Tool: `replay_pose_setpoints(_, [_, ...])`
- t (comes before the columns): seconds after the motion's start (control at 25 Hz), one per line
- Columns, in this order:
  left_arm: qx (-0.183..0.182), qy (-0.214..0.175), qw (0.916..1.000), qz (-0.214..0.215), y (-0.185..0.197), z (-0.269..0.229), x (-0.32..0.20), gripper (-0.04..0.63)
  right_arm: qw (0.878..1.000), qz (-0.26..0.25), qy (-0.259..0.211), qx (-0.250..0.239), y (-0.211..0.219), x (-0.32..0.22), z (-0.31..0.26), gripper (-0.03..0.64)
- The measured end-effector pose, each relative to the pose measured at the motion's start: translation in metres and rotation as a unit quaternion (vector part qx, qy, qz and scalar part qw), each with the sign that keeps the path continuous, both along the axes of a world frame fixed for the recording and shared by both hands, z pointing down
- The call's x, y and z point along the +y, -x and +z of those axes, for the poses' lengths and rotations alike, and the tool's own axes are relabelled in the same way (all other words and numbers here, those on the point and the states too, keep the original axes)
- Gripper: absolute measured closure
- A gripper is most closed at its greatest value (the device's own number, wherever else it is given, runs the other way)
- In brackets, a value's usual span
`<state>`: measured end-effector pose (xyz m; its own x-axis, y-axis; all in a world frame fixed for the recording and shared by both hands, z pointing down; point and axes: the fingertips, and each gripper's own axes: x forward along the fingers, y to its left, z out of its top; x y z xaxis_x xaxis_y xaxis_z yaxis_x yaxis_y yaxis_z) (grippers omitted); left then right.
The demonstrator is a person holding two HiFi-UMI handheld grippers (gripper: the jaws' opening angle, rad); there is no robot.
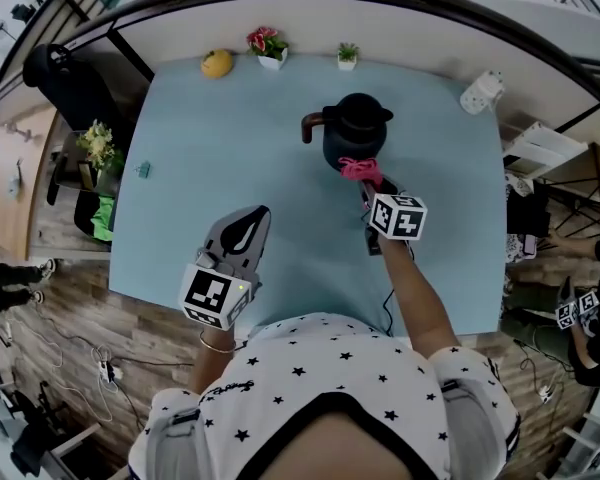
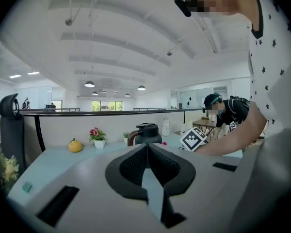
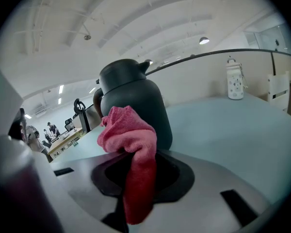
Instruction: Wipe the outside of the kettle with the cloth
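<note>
A dark kettle (image 1: 354, 130) with a brown handle stands on the pale blue table (image 1: 180, 218), toward the far middle. My right gripper (image 1: 364, 180) is shut on a pink cloth (image 1: 360, 168), which sits against the kettle's near side. From the right gripper view the cloth (image 3: 131, 149) bunches out of the closed jaws right in front of the kettle (image 3: 133, 106). My left gripper (image 1: 248, 218) hovers over the table's near left, shut and holding nothing. Its own view shows the kettle (image 2: 145, 133) some way ahead.
At the far edge sit a yellow fruit (image 1: 216, 63), a flower pot (image 1: 268, 46) and a small green plant (image 1: 347, 56). A white bottle (image 1: 482, 92) lies at the far right corner. A small green thing (image 1: 143, 170) rests near the left edge.
</note>
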<state>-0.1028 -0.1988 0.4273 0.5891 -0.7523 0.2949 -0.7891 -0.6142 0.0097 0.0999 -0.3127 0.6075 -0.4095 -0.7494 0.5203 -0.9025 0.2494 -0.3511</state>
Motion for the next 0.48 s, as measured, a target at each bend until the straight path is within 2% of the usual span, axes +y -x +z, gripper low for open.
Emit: replay_pose_setpoints(0.48, [-0.001, 0.001, 1.0, 0.007, -0.004, 0.0, -0.001, 0.566, 1.0, 0.002, 0.024, 0.019, -0.004, 0.002, 0.021, 0.52])
